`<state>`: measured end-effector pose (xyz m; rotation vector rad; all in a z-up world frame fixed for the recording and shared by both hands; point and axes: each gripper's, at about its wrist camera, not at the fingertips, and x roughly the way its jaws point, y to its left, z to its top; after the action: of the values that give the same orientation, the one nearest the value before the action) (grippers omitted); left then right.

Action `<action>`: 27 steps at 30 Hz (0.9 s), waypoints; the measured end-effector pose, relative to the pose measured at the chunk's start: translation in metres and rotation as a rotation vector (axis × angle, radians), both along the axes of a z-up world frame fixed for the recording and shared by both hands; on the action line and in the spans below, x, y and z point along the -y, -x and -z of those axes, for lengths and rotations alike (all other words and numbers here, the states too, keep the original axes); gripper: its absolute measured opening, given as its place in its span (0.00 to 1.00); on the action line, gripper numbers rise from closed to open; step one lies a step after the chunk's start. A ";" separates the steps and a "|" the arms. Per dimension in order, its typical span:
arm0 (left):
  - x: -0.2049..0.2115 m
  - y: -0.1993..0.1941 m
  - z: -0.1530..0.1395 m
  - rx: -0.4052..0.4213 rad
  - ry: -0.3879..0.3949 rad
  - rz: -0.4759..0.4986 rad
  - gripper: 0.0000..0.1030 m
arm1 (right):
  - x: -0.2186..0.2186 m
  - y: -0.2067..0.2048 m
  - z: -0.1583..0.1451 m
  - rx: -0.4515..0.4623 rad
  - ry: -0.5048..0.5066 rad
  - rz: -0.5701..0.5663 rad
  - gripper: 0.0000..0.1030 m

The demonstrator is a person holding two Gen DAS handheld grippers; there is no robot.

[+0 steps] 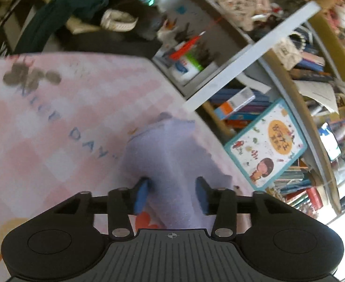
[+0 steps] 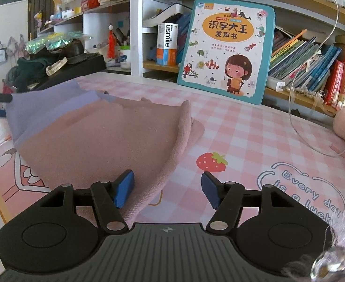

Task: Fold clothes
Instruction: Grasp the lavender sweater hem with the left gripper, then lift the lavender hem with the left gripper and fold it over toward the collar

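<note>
Both grippers stand open. Left gripper (image 1: 172, 193) straddles lavender cloth (image 1: 165, 155), unpinched. Right gripper (image 2: 167, 189) straddles the pink towel (image 2: 106, 141) edge.

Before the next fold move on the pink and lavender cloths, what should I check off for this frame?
1. Left gripper around the lavender cloth: cloth lies between its blue pads, jaws apart; grip cannot tell.
2. Right gripper free: ok, open, its left pad over the pink cloth, nothing clamped.
3. Pink cloth flat: not ok, its right edge is rolled into a ridge.
4. Lavender cloth flat: not ok, its left end is raised off the checked mat.
5. Room beside the cloth: ok, bare mat around the strawberry print.
6. Left view sharp: not ok, blurred.
</note>
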<state>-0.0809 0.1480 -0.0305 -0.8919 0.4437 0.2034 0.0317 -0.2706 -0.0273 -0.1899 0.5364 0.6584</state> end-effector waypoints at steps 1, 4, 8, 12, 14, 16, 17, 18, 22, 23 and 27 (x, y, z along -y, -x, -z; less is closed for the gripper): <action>-0.001 -0.002 0.003 -0.006 0.011 -0.003 0.50 | 0.000 0.000 0.000 -0.002 -0.002 0.000 0.59; -0.004 -0.010 0.013 -0.017 0.053 -0.003 0.50 | 0.000 -0.001 0.000 -0.008 -0.007 0.000 0.59; -0.005 -0.016 0.018 0.000 0.067 -0.028 0.47 | 0.001 -0.002 0.000 -0.010 -0.008 -0.002 0.59; -0.006 -0.023 0.021 0.011 0.063 -0.044 0.34 | 0.001 -0.001 0.000 -0.012 -0.009 -0.007 0.59; -0.011 -0.025 0.028 0.030 0.092 -0.027 0.11 | 0.000 0.000 0.000 -0.011 -0.008 -0.007 0.59; -0.008 -0.022 0.022 0.064 0.040 0.004 0.09 | 0.000 0.000 0.000 -0.008 -0.005 -0.007 0.59; -0.002 -0.020 0.012 0.085 -0.039 0.032 0.08 | 0.000 0.000 0.000 -0.007 -0.004 -0.007 0.59; 0.007 -0.017 -0.001 0.105 -0.144 0.064 0.08 | 0.000 0.001 0.000 -0.007 -0.003 -0.007 0.59; -0.004 -0.014 -0.002 0.099 -0.092 0.096 0.10 | -0.001 -0.001 0.000 -0.014 -0.004 -0.010 0.59; -0.011 -0.017 0.006 0.072 -0.036 0.088 0.10 | -0.001 -0.001 0.000 -0.015 -0.005 -0.013 0.59; -0.019 -0.020 0.025 0.041 0.061 0.053 0.13 | -0.001 0.000 0.000 -0.014 -0.004 -0.016 0.59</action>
<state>-0.0606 0.1666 -0.0556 -0.9418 0.4365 0.1231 0.0317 -0.2699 -0.0272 -0.1862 0.5472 0.6763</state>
